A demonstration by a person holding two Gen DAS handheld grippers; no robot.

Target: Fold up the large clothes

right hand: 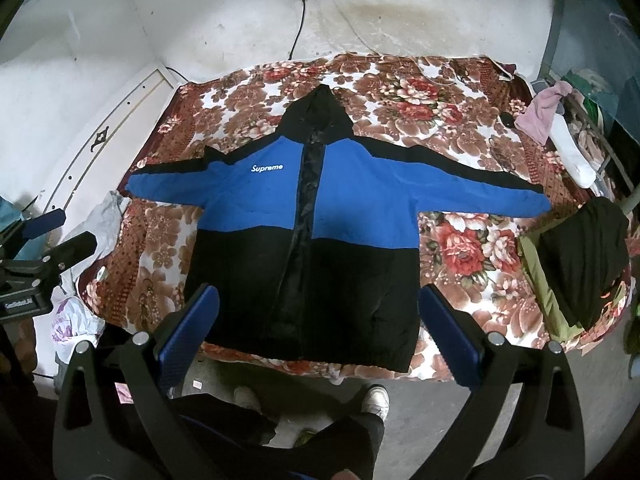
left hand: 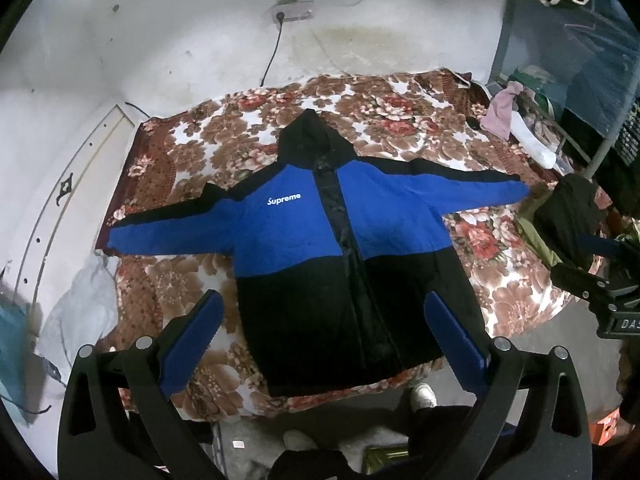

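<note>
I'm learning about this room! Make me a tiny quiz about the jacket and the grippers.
1. True or false: the jacket lies spread flat on the floral blanket with both sleeves stretched out.
2. Which word is printed on the jacket's chest? A) Nike B) Supreme C) Puma
3. Fill in: the left gripper and the right gripper are both ____ and hold nothing.

Key: 1 true; 2 B; 3 open
</note>
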